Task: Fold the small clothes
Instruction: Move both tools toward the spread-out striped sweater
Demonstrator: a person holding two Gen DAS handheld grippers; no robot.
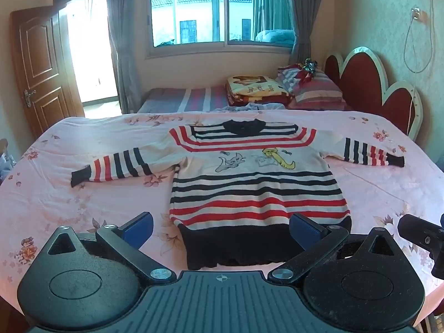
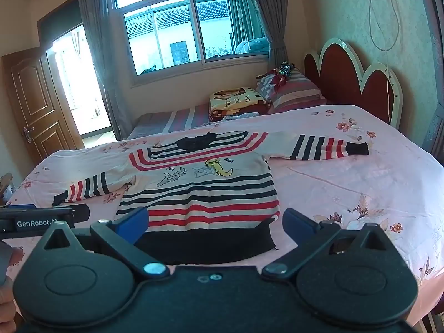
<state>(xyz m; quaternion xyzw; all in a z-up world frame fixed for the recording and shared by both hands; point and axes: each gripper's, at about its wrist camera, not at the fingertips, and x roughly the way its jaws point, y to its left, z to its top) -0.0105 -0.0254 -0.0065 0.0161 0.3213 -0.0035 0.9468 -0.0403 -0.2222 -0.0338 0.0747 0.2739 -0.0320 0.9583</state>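
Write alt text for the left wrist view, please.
A striped child's sweater lies flat, sleeves spread, on a pink floral bedspread. The open left gripper hovers at its dark hem, holding nothing.

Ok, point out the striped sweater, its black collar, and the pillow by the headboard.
Striped sweater (image 1: 258, 194): left wrist view, on the striped body below the cartoon print.
Black collar (image 1: 244, 126): left wrist view, on the neckline's middle.
Pillow (image 2: 294, 94): right wrist view, on its striped top face.

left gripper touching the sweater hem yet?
Cannot tell. In the left wrist view the left gripper has its jaws wide open around the sweater hem, but whether the fingers rest on the knit isn't visible.
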